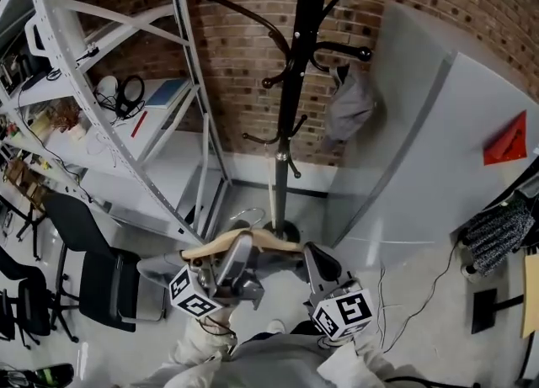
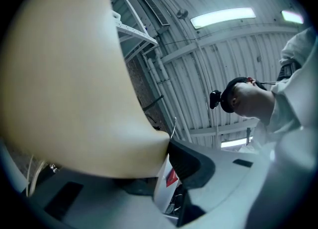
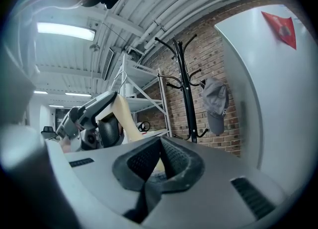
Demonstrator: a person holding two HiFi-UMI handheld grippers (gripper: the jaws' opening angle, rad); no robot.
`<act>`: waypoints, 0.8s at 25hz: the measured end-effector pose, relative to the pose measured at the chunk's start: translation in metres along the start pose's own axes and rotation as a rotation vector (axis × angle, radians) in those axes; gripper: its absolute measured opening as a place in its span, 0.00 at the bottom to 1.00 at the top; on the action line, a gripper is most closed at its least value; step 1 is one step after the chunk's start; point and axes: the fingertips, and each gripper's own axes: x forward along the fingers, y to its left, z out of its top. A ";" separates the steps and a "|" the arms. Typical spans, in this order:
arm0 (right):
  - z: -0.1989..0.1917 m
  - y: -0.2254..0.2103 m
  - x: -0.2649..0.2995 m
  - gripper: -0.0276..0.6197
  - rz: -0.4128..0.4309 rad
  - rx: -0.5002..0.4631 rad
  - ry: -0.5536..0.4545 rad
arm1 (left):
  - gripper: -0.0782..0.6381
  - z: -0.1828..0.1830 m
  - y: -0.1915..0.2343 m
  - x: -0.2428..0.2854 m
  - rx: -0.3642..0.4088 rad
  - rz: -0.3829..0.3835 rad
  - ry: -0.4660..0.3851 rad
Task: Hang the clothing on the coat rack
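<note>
The wooden hanger lies crosswise, low in front of the person, its metal hook on top, held at both ends. The left gripper is clamped around its thick left arm, one dark pad pressed against the pale wood. The right gripper has its pads nearly closed, pinching a thin pale sliver of the right end. Beyond stands the black coat rack, apart from the hanger, with a grey cap on one hook, against a brick wall.
</note>
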 end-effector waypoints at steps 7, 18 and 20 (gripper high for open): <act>-0.001 -0.018 0.010 0.08 -0.031 0.017 0.004 | 0.25 -0.002 0.016 0.009 -0.027 -0.001 0.005; 0.022 -0.058 0.038 0.08 -0.017 0.001 -0.035 | 0.25 -0.026 0.042 0.042 -0.100 0.017 0.010; 0.030 -0.071 0.044 0.08 -0.010 -0.010 -0.046 | 0.25 -0.030 0.049 0.051 -0.096 0.019 0.010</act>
